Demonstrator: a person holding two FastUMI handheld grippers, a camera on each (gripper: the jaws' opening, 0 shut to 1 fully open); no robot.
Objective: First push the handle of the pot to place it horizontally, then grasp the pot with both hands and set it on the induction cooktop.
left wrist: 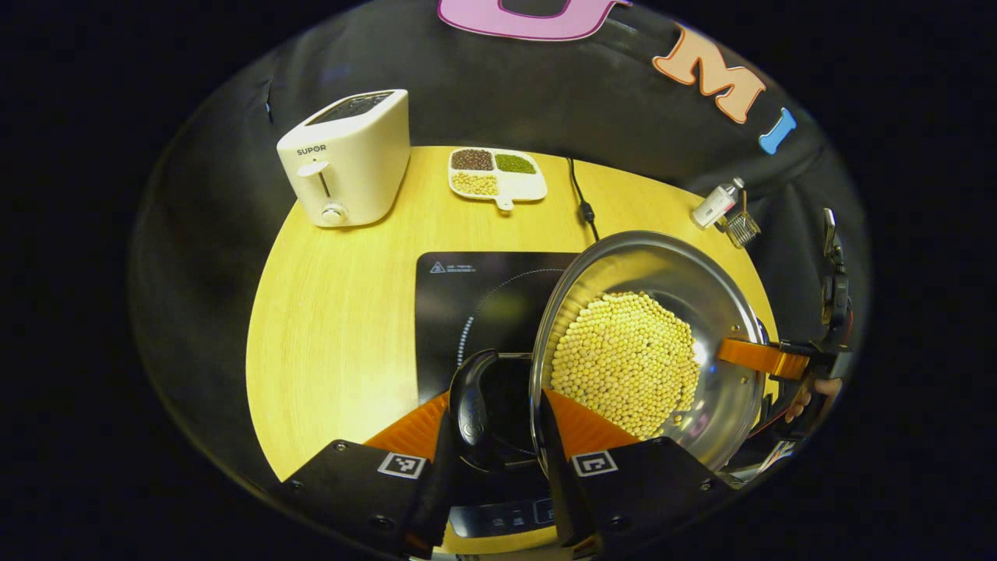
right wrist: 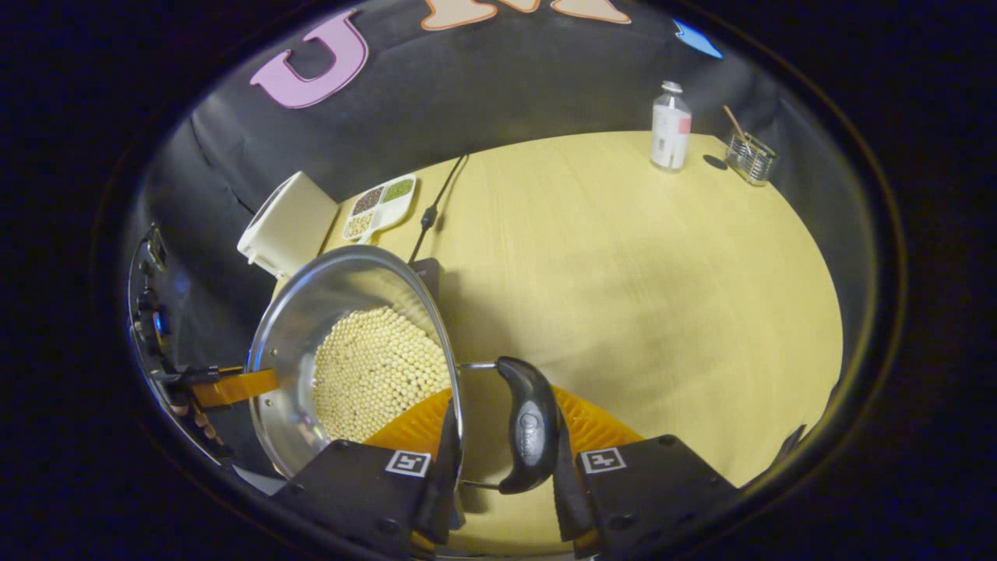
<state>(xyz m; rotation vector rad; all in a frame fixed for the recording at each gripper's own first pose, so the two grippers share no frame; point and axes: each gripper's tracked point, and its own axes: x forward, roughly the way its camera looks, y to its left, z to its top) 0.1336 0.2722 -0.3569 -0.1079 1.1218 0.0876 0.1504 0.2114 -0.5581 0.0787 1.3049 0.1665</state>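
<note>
Both grippers, left & right, clamped pot side handles; pot partly over cooktop, mid-desk.

I see a shiny silver pot of pale yellow beans at 3 o'clock, black handles, black induction cooktop, cream toaster, light yellow wood-grain table.

pot above cooktop | toaster behind-left | divided dish behind
</note>
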